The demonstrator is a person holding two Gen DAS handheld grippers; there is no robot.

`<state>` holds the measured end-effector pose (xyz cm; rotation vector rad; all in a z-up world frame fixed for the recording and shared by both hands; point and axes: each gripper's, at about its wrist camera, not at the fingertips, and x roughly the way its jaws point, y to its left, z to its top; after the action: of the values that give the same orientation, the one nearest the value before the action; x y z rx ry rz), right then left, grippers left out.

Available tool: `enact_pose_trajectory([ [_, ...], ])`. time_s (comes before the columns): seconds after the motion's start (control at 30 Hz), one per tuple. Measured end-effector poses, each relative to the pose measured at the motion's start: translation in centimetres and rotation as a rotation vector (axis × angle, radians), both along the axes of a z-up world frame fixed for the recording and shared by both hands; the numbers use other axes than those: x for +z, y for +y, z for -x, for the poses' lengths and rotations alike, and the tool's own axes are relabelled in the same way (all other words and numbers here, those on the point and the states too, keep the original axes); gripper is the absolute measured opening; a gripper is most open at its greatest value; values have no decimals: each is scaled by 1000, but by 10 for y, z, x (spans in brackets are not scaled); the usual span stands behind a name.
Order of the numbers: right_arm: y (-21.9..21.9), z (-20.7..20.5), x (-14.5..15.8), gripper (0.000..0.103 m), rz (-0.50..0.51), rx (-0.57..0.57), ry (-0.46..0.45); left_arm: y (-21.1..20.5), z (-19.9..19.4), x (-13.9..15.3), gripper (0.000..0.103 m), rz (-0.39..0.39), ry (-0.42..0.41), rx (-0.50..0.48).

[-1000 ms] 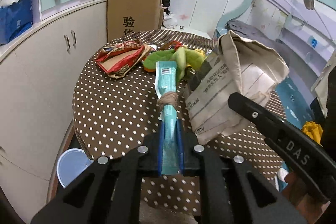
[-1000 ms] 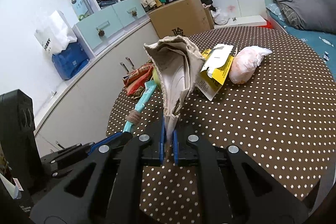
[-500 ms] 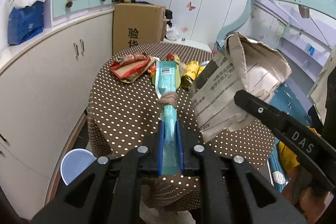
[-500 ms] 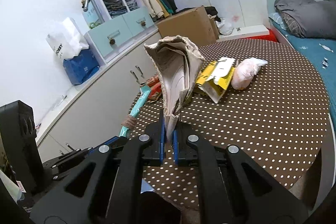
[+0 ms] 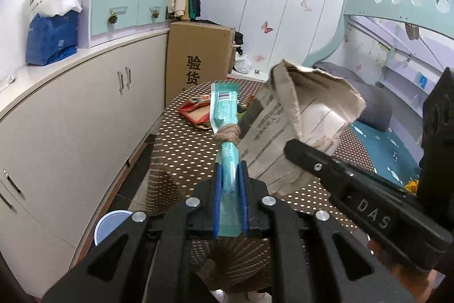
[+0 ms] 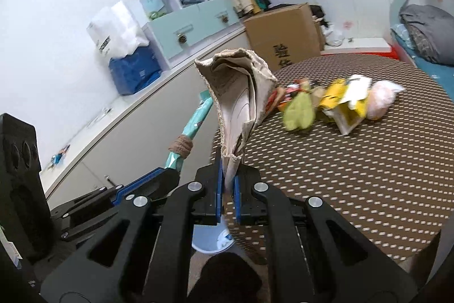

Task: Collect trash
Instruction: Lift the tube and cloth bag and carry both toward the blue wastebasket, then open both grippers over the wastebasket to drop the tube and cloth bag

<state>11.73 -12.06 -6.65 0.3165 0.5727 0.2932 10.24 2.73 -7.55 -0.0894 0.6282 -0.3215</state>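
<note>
Beyond my held pieces, the near part of the brown polka-dot round table [image 6: 354, 175] lay bare and passable, while a cluster of crumpled wrappers [image 6: 337, 101] blocked its far side, the curved white cabinet run [image 5: 85, 110] hemmed the left, and the tall cardboard box [image 5: 195, 56] stood behind.

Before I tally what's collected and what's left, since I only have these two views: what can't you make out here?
- Pale blue bin: left wrist view, claw body covers most; contents unseen.
- Same bin: right wrist view, only a sliver below the right claw.
- Trash pile on the table: motion-blurred, items unclear.
- Teal wrapper and paper bag hide the pile in the left wrist view.
</note>
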Motion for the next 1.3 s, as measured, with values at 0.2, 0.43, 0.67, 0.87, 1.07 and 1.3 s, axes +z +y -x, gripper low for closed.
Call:
enact_pose_trajectory([
  [0.2, 50, -12, -6, 7, 34, 97, 17, 45, -5, -6, 11, 24, 14, 74],
  [0.43, 112, -33, -21, 7, 62, 214, 59, 105, -9, -17, 11, 52, 38, 182],
  [0.67, 173, -55, -53, 6, 120, 306, 119, 178, -25, -54, 11, 75, 136, 326],
  [0.87, 209, -79, -89, 6, 168, 346, 179, 220, -52, -101, 11, 81, 261, 386],
  [1.07, 215, -100, -113, 6, 162, 323, 199, 242, -92, -134, 16, 81, 326, 393],
  [1.3, 213, -119, -136, 6, 149, 296, 256, 256, -120, -161, 68, 92, 382, 452],
])
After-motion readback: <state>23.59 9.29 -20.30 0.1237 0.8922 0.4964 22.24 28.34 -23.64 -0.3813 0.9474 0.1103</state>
